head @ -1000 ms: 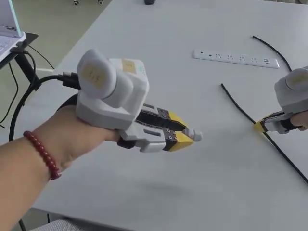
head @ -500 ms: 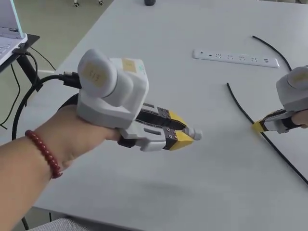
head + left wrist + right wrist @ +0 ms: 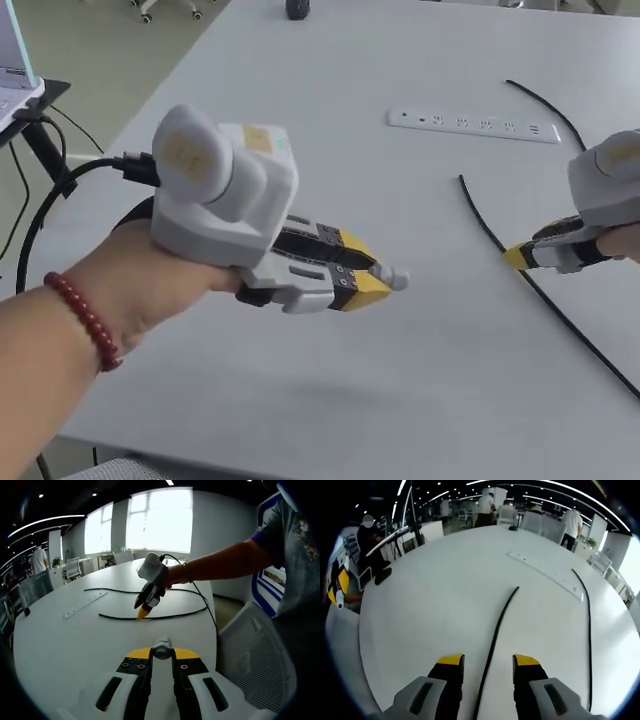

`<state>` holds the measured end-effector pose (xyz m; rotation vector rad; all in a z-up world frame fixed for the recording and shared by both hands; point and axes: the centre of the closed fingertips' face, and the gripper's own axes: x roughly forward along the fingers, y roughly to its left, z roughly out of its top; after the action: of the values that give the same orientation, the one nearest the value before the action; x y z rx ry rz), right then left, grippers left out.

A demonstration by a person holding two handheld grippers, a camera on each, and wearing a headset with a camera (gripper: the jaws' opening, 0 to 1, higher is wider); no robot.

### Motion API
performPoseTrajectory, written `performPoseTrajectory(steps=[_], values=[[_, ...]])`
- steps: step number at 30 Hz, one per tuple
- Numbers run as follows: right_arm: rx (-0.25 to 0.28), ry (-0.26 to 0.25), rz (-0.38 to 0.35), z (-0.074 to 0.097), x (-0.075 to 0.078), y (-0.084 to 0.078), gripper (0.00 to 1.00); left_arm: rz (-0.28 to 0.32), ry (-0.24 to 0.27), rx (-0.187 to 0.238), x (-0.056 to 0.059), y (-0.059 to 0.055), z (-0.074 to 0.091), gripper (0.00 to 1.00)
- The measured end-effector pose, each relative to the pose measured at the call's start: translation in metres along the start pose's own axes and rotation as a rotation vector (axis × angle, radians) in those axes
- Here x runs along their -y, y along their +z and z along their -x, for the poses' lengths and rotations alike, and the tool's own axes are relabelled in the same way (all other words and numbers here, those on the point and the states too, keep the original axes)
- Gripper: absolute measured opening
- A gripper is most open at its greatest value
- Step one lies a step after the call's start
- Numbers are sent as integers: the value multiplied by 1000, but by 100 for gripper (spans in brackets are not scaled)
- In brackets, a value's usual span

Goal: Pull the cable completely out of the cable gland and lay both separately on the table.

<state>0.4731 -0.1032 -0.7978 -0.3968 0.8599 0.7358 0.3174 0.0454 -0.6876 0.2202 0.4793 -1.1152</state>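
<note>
The cable gland (image 3: 394, 279) is held clamped in the tips of the left claw (image 3: 372, 283), above the bench (image 3: 300, 120), judged ready for setting down. The cable (image 3: 478, 214) lies on the bench, well apart from the gland. The right claw (image 3: 516, 257) is spread open astride it, so it is not gripped.

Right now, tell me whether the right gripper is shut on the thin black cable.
No, the right gripper has its jaws apart, and the thin black cable runs between them.

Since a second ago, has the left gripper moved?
No. The left gripper, shut on the cable gland, keeps its place below the left end of the power strip; only the headset shifted.
</note>
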Motion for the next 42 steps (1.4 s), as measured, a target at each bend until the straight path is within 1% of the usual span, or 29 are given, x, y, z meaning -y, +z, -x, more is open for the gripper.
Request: performPoseTrajectory(steps=[1, 3, 5, 7, 8, 10, 12, 14, 15, 17, 20, 21, 22, 24, 25, 29, 30, 31, 35, 36, 38, 39, 40, 41, 42], values=[[10, -3, 0, 2, 0, 1, 39, -1, 0, 2, 1, 1, 0, 16], [12, 1, -4, 5, -2, 0, 43, 1, 3, 5, 1, 1, 0, 16], [38, -6, -4, 11, -4, 1, 46, 0, 6, 4, 1, 1, 1, 16], [53, 1, -11, 14, -7, 0, 53, 3, 11, 7, 1, 1, 1, 16], [70, -4, -8, 18, -7, 1, 56, 2, 13, 7, 1, 1, 2, 16], [89, -5, -8, 23, -11, 0, 59, 4, 16, 9, 1, 1, 2, 16], [113, -6, -10, 29, -16, 0, 67, 6, 19, 10, 1, 0, 4, 16], [119, -9, -8, 34, -20, -3, 72, 7, 20, 11, 1, 0, 5, 16], [124, -14, -9, 36, -22, -4, 72, 6, 21, 9, 1, 0, 5, 16], [143, -12, -7, 43, -27, -5, 73, 5, 20, 8, 2, -1, 6, 16], [160, -13, -27, 49, -33, -8, 81, 3, 22, 6, 3, -2, 7, 16], [185, -19, -29, 53, -35, -8, 83, 5, 23, 8, 3, -2, 7, 16], [190, -17, -27, 56, -37, -9, 85, 5, 25, 10, 3, -1, 8, 16], [198, -15, -39, 62, -45, -13, 88, 8, 30, 16, 2, 0, 8, 16], [213, -11, -36, 65, -49, -13, 89, 11, 32, 19, 2, 0, 9, 16], [236, -17, -39, 77, -64, -26, 98, 19, 43, 25, 0, 0, 11, 16], [253, -13, -32, 79, -67, -27, 99, 20, 45, 26, 0, 0, 11, 16], [250, -15, -32, 83, -69, -32, 99, 24, 46, 29, 0, 0, 12, 16], [270, -15, -29, 96, -78, -40, 99, 35, 60, 33, -1, -1, 14, 16], [275, -18, -32, 99, -80, -40, 99, 36, 62, 37, -2, -1, 14, 16], [325, -31, -25, 108, -82, -36, 99, 45, 72, 52, -3, 1, 15, 16], [316, -28, -29, 111, -85, -39, 99, 49, 75, 58, -3, 1, 16, 16], [334, -18, -33, 116, -90, -37, 99, 54, 81, 71, -4, 3, 16, 16], [343, -28, -31, 119, -90, -37, 99, 57, 85, 75, -4, 3, 17, 16], [348, -28, -25, 124, -93, -37, 99, 61, 87, 76, -4, 2, 17, 16]])
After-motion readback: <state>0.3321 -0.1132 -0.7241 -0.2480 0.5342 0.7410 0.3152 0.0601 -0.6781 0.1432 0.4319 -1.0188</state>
